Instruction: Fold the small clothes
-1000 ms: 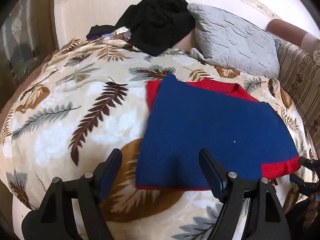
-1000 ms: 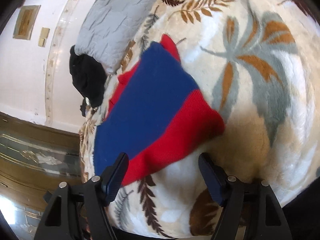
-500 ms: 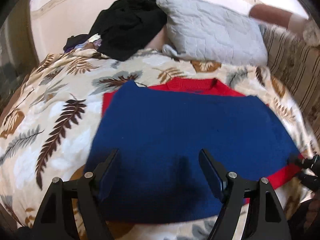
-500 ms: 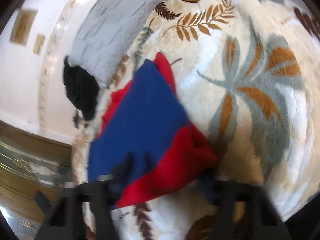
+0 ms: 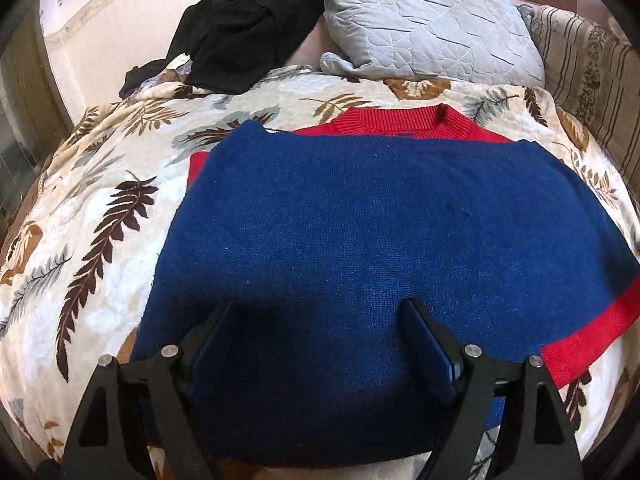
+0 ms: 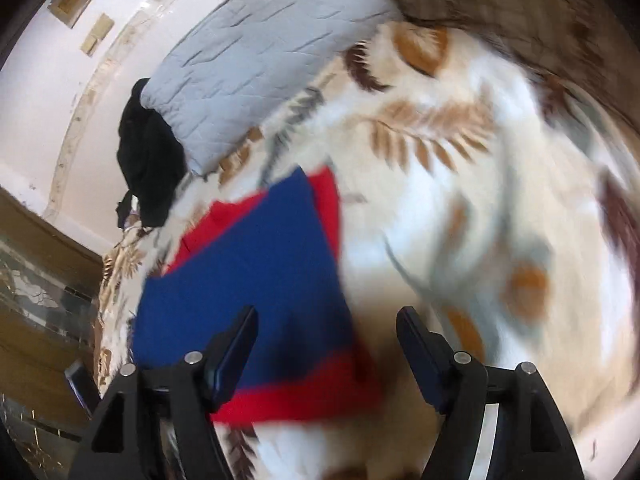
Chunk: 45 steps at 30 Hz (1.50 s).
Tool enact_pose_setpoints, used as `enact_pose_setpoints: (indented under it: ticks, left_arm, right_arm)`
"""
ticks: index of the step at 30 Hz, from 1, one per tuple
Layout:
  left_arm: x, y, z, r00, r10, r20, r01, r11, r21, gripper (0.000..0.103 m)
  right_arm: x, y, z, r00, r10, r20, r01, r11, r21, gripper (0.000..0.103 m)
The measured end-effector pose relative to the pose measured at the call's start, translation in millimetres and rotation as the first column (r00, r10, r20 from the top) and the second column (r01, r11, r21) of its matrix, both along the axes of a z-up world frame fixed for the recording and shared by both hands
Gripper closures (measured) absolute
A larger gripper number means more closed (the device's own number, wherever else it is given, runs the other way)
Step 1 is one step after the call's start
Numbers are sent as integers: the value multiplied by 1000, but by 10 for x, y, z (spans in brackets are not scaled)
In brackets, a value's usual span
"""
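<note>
Hovering low over the near hem of the blue-and-red sweater (image 5: 360, 240), the left gripper (image 5: 316, 332) spreads its jaws, likely to pinch it for folding. The right gripper (image 6: 326, 340), blurred, gapes beside its red corner. Farther off, a grey pillow (image 5: 428, 28) lies on the leaf-print blanket (image 5: 100, 216).

Sweater (image 5: 360, 240) on blanket (image 5: 100, 220), before pillow (image 5: 432, 20)

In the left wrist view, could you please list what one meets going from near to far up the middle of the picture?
Left gripper → blue sweater → red collar → leaf-print blanket → grey pillow
</note>
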<state>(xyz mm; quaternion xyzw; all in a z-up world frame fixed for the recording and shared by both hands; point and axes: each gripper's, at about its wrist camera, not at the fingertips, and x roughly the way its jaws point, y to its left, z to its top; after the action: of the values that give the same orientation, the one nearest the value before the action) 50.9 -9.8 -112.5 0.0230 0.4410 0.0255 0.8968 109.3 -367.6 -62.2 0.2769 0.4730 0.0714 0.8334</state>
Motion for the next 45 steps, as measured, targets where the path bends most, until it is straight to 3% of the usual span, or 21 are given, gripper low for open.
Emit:
enact_pose_setpoints:
  ticks: [4,5,6,7,12,13,15,16,19,22,24,27,30,41,43,45]
  left_arm:
    - [17,9,-2,1000,-2,-4,2,1000,-7,17]
    - [19,11,-1,1000,-4,-6,4,1000,-8,17]
    - [23,14,-2,1000,-6,-8,6,1000,-8,17]
    - [24,17,-4,1000,-8,-8,8,1000,-10,16]
    - [48,25,-4,1000,-13,-17,13,1000,-11,15]
    - [51,32,15,1000,-13,-27,12,1000,-16,15]
    - [37,71,71,999,-13,-47,10,999,-49,15]
    - [7,114,120,999,-6,-44,3,997,-78,15]
    - [-133,216,251,1000,20,-6,-20,994,-107,15]
    - [-274,288,336,999,34,18,-31,992,-121,15]
    - [-320,291,361,999,37,21,-34,990,-140,15]
    - [-291,206,363,1000,26,6,-25,989,-143,15]
    - [-294,97,398,1000,17,1,-16,992,-121,15]
    - [-353,75,477,1000,30,1,-30,994,-103,15]
    - [-337,79,459,999,32,-2,-33,994,-103,15]
    - [-316,76,436,1000,31,-7,-31,994,-103,15]
  right_arm:
    - [864,68,-345,991,72,-110,-74,997,-13,28]
    - [1030,106,-434,985,109,-135,-111,994,-8,33]
    - [1089,121,-417,986,105,-126,-112,993,-47,50]
    - [1132,145,-394,984,113,-138,-123,990,-64,87]
    - [1002,75,-396,993,-7,-120,-5,995,-97,84]
    - [937,137,-343,995,-3,-98,-10,992,-124,77]
    - [814,172,-264,995,-24,-101,8,988,-157,48]
    - [744,158,-201,996,-42,-84,27,986,-167,27]
    - [315,131,111,999,-37,7,37,989,-146,26]
    - [-280,216,288,998,-12,63,12,1000,-8,26]
    - [-718,384,245,997,18,76,-25,995,93,26]
    - [-1022,606,-117,999,42,-12,-40,985,168,26]
    - [-1032,551,-379,997,-19,-73,36,969,244,26]
    - [-781,349,-439,988,-140,-62,152,942,299,26]
    - [-730,329,-422,988,-146,-55,155,948,278,29]
    - [-666,310,-422,987,-147,-57,157,956,247,41]
